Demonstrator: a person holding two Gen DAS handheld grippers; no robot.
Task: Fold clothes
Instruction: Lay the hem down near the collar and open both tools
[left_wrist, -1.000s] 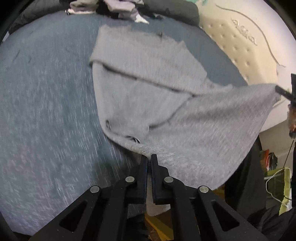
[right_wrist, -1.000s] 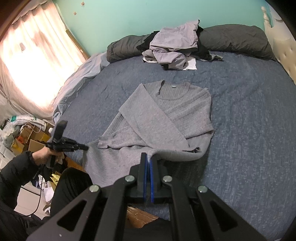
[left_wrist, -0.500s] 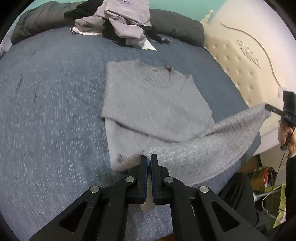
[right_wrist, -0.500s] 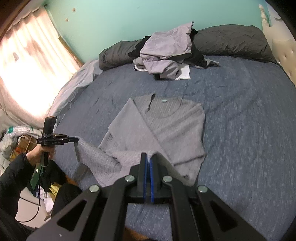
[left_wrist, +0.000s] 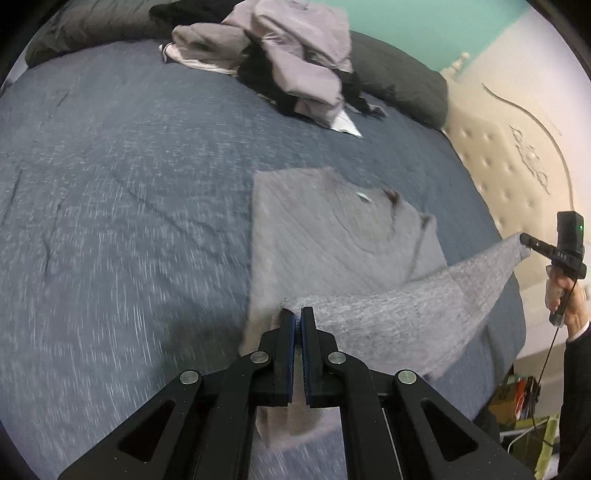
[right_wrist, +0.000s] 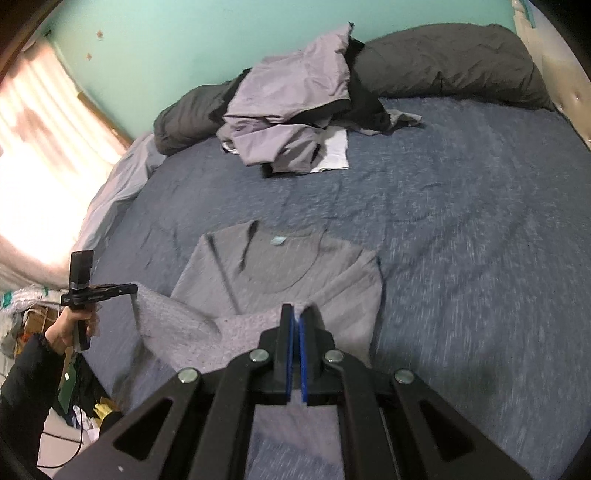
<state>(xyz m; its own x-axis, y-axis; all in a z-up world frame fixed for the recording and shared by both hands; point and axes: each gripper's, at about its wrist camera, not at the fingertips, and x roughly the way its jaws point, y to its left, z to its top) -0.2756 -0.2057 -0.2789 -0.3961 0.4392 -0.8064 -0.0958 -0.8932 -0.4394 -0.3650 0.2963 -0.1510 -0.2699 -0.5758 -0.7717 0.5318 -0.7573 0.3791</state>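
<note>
Bare bedspread (right_wrist: 461, 229) all round; clothes heap (right_wrist: 291, 122) probably blocks far end.

Bedroom — bed (right_wrist: 461, 229), pillows (right_wrist: 450, 70)

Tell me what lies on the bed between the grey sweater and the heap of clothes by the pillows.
Nothing: between the grey sweater and the heap of clothes, only bare blue bedcover shows in the right wrist view.

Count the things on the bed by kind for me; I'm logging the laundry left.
Grey sweater, spread on the blue bedspread: 1
Heap of unfolded clothes, pieces too tangled to count: 1
Dark grey pillows: 2
Total: 4
</note>
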